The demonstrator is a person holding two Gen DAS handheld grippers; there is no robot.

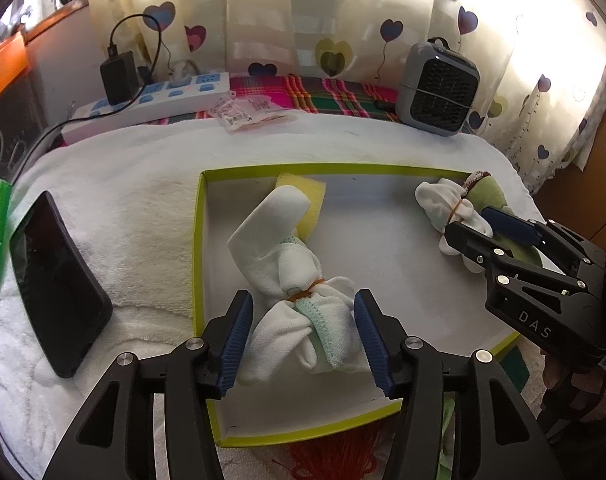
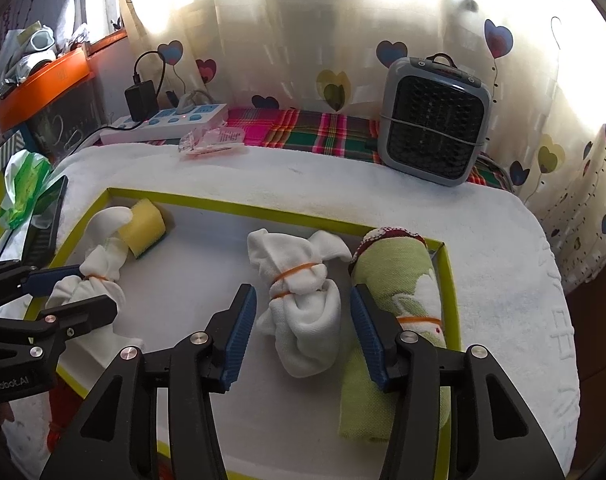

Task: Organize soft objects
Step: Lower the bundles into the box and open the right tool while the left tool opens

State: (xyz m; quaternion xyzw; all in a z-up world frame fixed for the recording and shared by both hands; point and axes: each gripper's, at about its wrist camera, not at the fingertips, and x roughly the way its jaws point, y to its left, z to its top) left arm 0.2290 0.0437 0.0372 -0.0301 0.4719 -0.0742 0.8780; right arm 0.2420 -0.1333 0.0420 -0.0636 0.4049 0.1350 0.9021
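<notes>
Tray (image 2: 239,206) on towel (image 2: 343,184), frame centre. Inside tray: sponge (image 2: 143,228) upper left, touching left bundle (image 2: 103,264); middle bundle (image 2: 299,300) centre; rolled cloth (image 2: 399,300) right. Heater (image 2: 435,120) upper right behind tray; power strip (image 2: 171,120) upper left.

A black phone (image 1: 59,284) lies on the white towel (image 1: 135,200) at left. Far left sits a power strip (image 1: 163,96) with a black charger (image 1: 119,76); far right stands a grey fan (image 2: 435,120) before heart-print curtains (image 2: 303,32).
</notes>
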